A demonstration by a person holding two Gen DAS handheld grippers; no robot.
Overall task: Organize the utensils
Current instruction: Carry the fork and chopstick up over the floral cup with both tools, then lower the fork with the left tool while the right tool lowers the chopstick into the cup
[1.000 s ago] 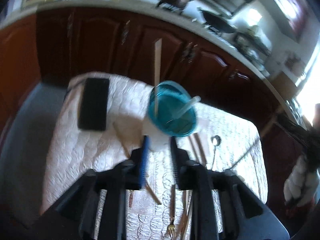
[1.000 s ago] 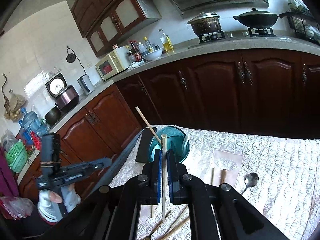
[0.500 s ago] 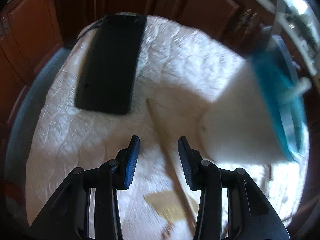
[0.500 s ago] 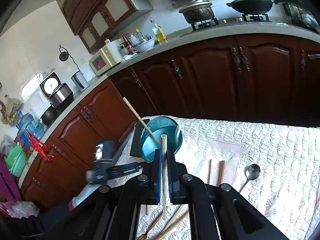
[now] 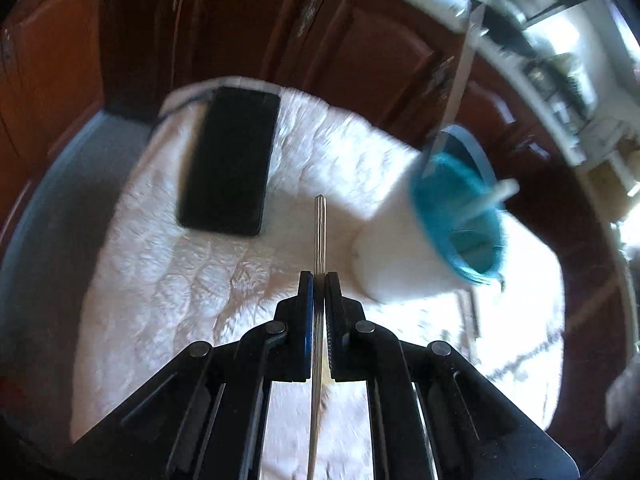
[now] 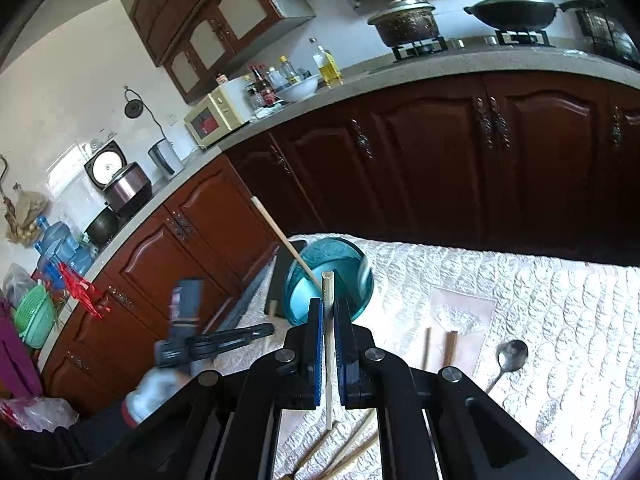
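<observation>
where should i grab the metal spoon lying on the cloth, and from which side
Take the metal spoon at mid-handle, coming from above with the jaws across the thin stem. It lies flat on the quilted cloth with its bowl toward the cabinets and its handle toward the camera. The bowl is wide and rounded, so the pads would likely slip there. Both grippers already hold sticks, so one must empty first.

Teal cup [image 6: 328, 276]; black phone [image 5: 232, 160]; white quilted cloth [image 6: 540, 292].

Left gripper [image 5: 319, 280] clamped on thin utensil handle [image 5: 319, 232] above quilted cloth [image 5: 168, 280]
</observation>
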